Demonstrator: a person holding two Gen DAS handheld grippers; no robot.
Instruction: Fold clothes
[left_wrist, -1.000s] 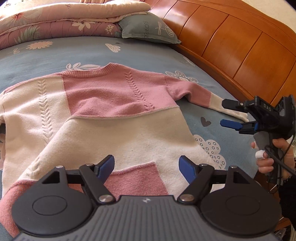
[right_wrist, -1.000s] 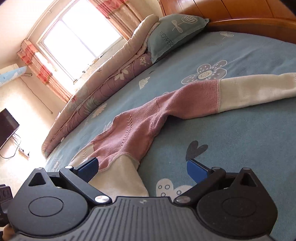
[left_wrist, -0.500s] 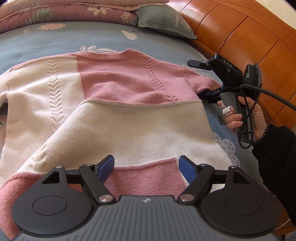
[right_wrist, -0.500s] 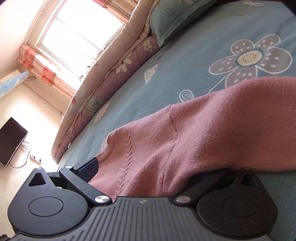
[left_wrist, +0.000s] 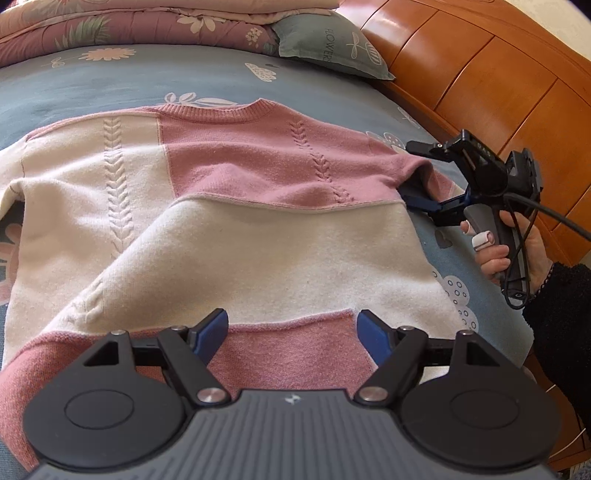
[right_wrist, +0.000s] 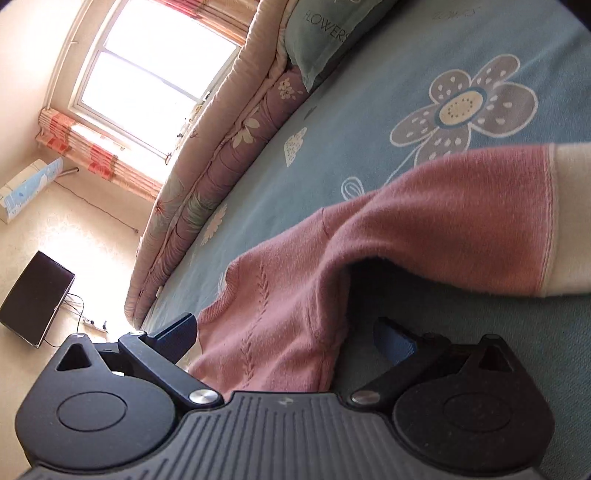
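Note:
A pink and cream knitted sweater (left_wrist: 258, 240) lies flat, front up, on the blue flowered bedsheet (left_wrist: 110, 77). My left gripper (left_wrist: 291, 328) hovers open over the pink hem, with nothing pinched between its blue pads. My right gripper (left_wrist: 413, 175) stands at the sweater's right shoulder, held by a hand. In the right wrist view the pink shoulder and armpit fabric (right_wrist: 280, 314) lies between the wide jaws of the right gripper (right_wrist: 286, 336); the pads are not pressing on it. The sleeve (right_wrist: 443, 218) runs off right to its cream part.
A wooden headboard (left_wrist: 498, 92) runs along the right side of the bed. A grey-green pillow (left_wrist: 332, 48) and a folded flowered quilt (left_wrist: 129, 26) lie at the far end. The person's hand (left_wrist: 495, 254) and black sleeve are at the right. A window (right_wrist: 147, 74) and a dark screen (right_wrist: 33, 295) lie beyond.
My right gripper has travelled from the sleeve's cuff end along the sleeve to the shoulder, which now sits between its fingers. The left gripper has stayed over the hem.

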